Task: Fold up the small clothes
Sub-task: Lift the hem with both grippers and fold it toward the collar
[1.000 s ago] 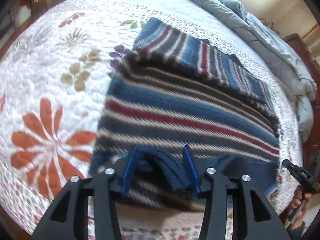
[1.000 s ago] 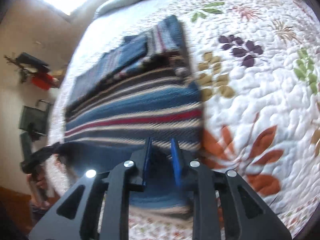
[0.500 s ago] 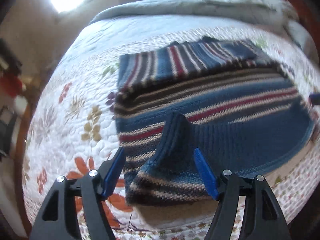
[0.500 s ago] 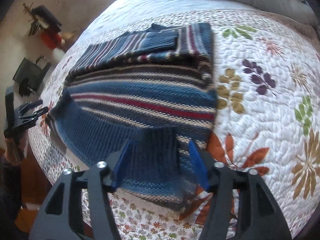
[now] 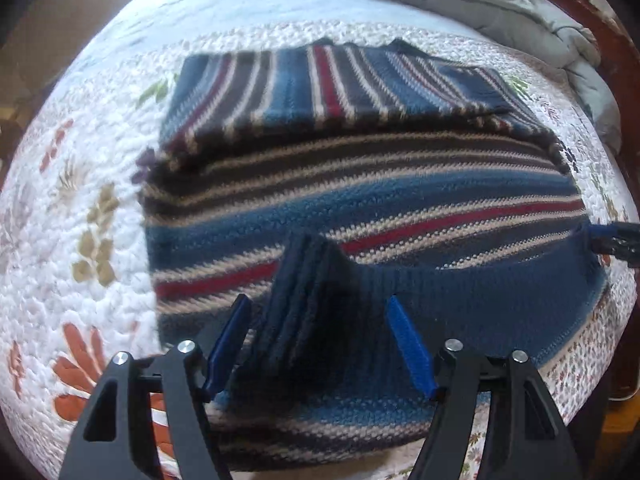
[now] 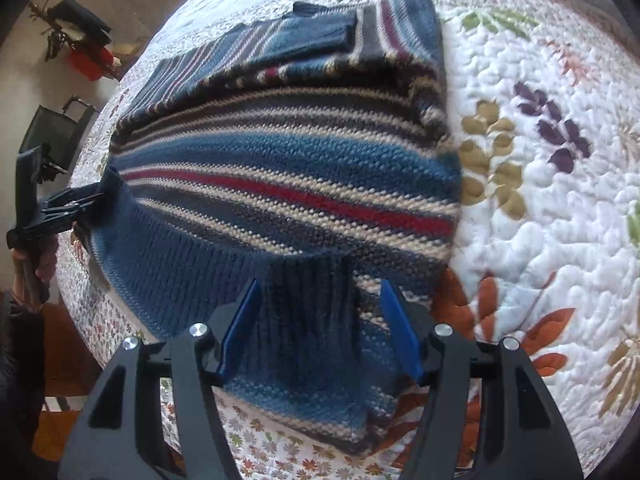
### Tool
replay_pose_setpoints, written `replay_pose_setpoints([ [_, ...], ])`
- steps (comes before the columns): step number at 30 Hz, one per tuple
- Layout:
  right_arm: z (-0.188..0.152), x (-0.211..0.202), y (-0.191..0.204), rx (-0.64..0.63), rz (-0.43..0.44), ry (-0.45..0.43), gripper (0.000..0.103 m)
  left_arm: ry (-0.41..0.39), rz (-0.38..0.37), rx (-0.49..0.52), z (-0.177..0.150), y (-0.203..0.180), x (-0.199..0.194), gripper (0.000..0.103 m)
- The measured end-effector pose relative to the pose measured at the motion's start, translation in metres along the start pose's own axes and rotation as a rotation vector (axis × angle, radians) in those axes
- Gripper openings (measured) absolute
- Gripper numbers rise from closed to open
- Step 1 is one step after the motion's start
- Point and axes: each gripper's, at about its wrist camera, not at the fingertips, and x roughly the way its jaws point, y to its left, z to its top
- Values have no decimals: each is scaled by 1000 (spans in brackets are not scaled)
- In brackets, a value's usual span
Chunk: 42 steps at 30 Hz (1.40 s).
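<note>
left hand-held gripper (image 5: 316, 336) wide, jaws just opened, blue pads clear of the dark ribbed hem that peaks up between them without being pinched. right hand-held gripper (image 6: 320, 324) the same: jaws just opened, spread wide, a ribbed tuft of hem standing loose between the pads and touched by neither. probably both corners let go on purpose, so the lifted bottom edge can drop onto the body of the striped sweater (image 5: 360, 200) and finish a fold.

sweater spread on the quilted bed (image 5: 80, 160), directly ahead of and under both hand-held grippers. sleeves (image 5: 340, 84) folded across the far end, well beyond the fingertips, likely tucked in first to make a neat rectangle. bottom hem (image 6: 312, 308) closest, bunched and standing where it was pinched, not yet lying flat. between the two hand-held grippers, a sagging stretch of plain blue knit, slack for lack of tension.

seen from the left side, the other tool's tip just at the far right corner of the hem; seen from the right side, the left tool at the far left corner, gripped by a hand (image 6: 36, 264). one at each corner, presumably to carry the edge evenly.

grey comforter (image 5: 500, 4) heaped past the sweater, away from the work.

next, likely a fresh grip on the hem and a carry toward the sleeves.
</note>
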Motion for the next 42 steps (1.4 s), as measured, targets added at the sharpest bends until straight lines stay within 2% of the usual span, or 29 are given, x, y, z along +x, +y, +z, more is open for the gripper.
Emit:
replay_pose_setpoints([
  [1,-1,2,1,-1,10,5,60,8,-3,-10,-2,-1,3,63],
  [2,-2,3,3,-6,17,8,56,14,3,-14,-6,-3,6,52],
  [4,-4,6,8,-28,26,22,51,10,31,2,-12,-6,7,41],
  [5,-5,7,10,-40,13,25,44,-2,40,4,-15,-6,7,36],
  [6,-6,10,13,-52,-7,29,31,-5,43,-3,-17,-5,8,32],
  [8,-8,12,15,-53,-8,30,14,-9,31,-33,-21,0,6,16],
  [11,-13,-2,17,-42,24,-10,11,-49,-20,-101,-29,8,-8,14],
  [16,-20,-40,19,-21,87,-93,10,-130,-29,-91,-40,7,-40,13],
  [20,-14,-57,20,-34,62,-131,10,-183,-26,-109,-32,12,-58,13],
  [25,14,-47,14,4,26,-122,10,-182,-36,-152,-11,19,-56,13],
  [31,90,-70,6,43,28,-228,10,-285,-15,-183,46,28,-73,13],
  [36,166,-79,6,34,-31,-305,10,-359,67,-184,116,34,-74,13],
  [38,194,-74,5,27,-72,-325,10,-370,90,-190,141,37,-66,13],
  [42,244,-45,-5,40,-109,-320,10,-341,119,-218,188,46,-30,13],
])
